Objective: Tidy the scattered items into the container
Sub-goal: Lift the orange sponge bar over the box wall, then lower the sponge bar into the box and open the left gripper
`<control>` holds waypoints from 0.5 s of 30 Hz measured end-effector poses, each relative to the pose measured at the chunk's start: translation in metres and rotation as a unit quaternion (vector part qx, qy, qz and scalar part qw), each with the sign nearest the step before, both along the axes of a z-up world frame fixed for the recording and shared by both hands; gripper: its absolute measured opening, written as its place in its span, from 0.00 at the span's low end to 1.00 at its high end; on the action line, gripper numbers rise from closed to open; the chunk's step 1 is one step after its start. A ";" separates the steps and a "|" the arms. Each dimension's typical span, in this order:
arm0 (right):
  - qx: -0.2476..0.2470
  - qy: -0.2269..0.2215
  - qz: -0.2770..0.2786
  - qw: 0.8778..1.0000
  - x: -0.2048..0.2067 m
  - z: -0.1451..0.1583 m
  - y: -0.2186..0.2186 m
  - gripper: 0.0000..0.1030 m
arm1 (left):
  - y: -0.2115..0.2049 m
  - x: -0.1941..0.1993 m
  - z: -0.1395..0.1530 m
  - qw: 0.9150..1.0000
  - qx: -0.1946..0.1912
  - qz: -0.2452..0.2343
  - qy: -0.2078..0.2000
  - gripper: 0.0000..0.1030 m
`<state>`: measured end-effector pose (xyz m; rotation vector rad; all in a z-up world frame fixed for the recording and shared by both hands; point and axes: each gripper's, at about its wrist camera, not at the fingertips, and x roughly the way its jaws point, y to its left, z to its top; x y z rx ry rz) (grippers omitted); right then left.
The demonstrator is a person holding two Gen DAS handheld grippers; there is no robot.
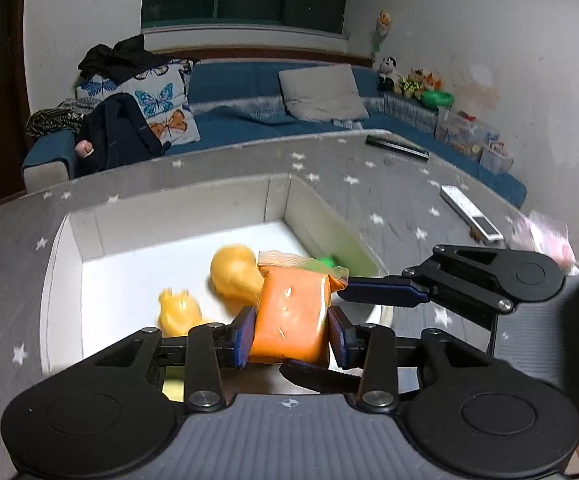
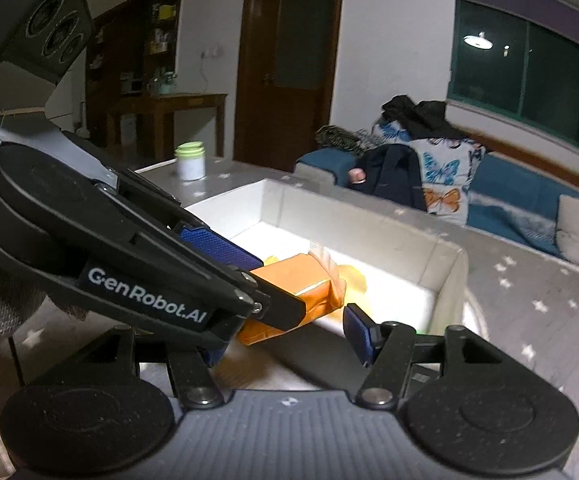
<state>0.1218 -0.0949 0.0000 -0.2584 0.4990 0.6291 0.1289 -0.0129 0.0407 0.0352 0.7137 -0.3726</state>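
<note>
Glossy orange pouch (image 1: 289, 316) between ribbed blue jaws, above white box (image 1: 177, 208)

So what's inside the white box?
Inside the white box lie two blurry yellow toys and something green. The orange packet between the left hand-held gripper fingers covers part of the floor, so anything beneath it stays hidden.

Black linkage left gripper (image 1: 289, 330), blue ribbed pads, silver screws, grey ridged body, white "GenRobot.AI" lettering
</note>
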 end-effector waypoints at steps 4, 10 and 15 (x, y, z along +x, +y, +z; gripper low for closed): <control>0.000 -0.003 -0.013 1.000 0.018 0.001 -0.001 0.58 | -0.005 0.020 -0.001 1.000 -0.001 0.001 0.004 0.41; 0.000 -0.001 -0.030 1.000 0.040 -0.001 -0.004 0.58 | -0.010 0.042 -0.004 1.000 -0.003 0.005 0.007 0.40; -0.011 0.004 -0.038 0.999 0.051 -0.006 -0.007 0.58 | -0.013 0.055 -0.011 1.000 -0.014 0.006 0.020 0.41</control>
